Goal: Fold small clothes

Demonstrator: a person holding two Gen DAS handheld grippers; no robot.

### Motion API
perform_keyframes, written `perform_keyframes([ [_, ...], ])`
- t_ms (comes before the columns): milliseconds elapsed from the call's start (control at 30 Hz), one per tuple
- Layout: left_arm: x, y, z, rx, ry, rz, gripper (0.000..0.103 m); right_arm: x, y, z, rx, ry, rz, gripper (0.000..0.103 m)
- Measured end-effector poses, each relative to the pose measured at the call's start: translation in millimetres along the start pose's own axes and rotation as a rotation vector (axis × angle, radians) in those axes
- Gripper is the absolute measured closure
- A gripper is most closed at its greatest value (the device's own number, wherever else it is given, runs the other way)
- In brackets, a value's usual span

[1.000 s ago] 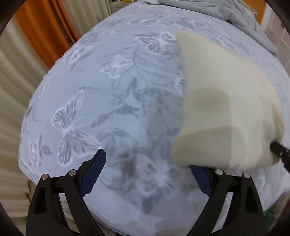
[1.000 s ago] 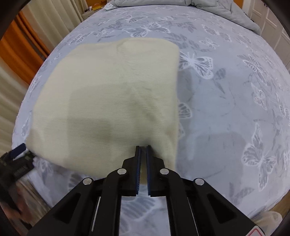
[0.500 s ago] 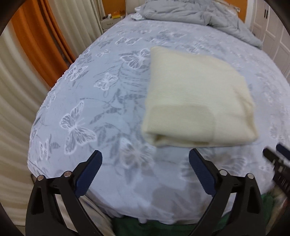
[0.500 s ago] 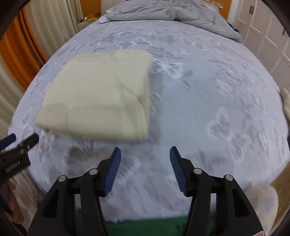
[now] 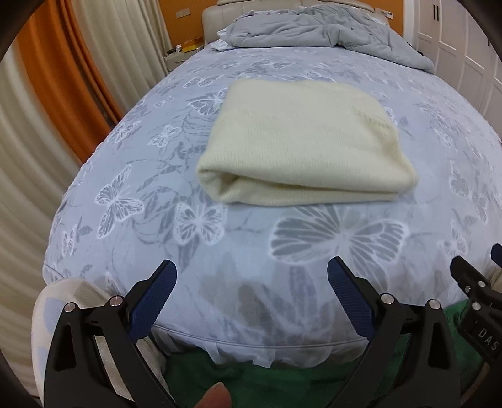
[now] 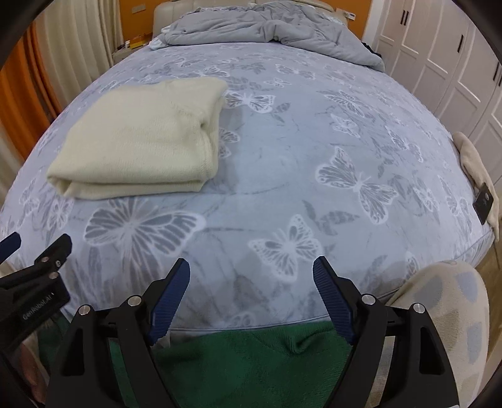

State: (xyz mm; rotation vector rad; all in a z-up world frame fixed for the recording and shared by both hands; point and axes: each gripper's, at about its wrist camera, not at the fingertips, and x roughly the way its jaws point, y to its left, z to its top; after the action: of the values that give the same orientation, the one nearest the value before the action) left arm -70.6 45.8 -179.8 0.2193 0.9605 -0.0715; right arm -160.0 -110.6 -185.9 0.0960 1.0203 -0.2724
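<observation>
In the left wrist view, the left gripper [image 5: 251,282] fills the lower part of the frame with its two blue-padded fingers spread wide and nothing between them. It hovers over the near edge of the pale blue bedspread with the white and grey butterfly print [image 5: 313,238]. Above the middle of the frame lies the cream knitted garment [image 5: 301,141], folded into a thick, tidy rectangle, well apart from the fingers. Its rounded fold faces the camera, with the layers showing at the left corner. A crumpled grey duvet [image 5: 320,28] lies at the top of the frame, and orange and cream curtains [image 5: 47,94] hang on the left. A part of the right gripper shows at the lower right edge.

In the right wrist view, the right gripper [image 6: 251,288] is at the bottom centre, also spread wide and empty. The same folded garment [image 6: 141,138] lies in the upper left of the frame, flat on the bedspread. White wardrobe doors [image 6: 439,56] stand at the upper right, and a green textile [image 6: 251,361] shows below the bed edge.

The garment looks soft, light and thick, so I judge it will sag and may open if it is lifted by one corner. It seems best to pinch all layers together at the two ends of the near fold, one gripper on each end. The folding appears finished.
</observation>
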Motion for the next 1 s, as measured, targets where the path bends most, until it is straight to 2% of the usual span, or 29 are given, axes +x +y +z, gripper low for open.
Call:
perform_keyframes([
  [300, -2.7, 3.9, -5.7, -0.021, -0.016, 0.02, 0.008, -1.7, 10.0, -5.6, -0.016, -0.004, 0.009, 0.025],
  [700, -4.6, 4.2, -6.8, -0.021, -0.012, -0.007, 0.008, -2.5, 10.9, -8.2, -0.016, -0.005, 0.016, 0.025],
  [833, -3.1, 3.4, -8.7, -0.029, 0.002, -0.027, 0.005, -3.1, 12.1, -9.9, -0.018, -0.006, 0.026, 0.025],
  [1000, -2.5, 3.9, -11.3, -0.042, -0.012, -0.007, 0.005, -3.4, 12.5, -9.9, -0.018, -0.007, 0.024, 0.025],
])
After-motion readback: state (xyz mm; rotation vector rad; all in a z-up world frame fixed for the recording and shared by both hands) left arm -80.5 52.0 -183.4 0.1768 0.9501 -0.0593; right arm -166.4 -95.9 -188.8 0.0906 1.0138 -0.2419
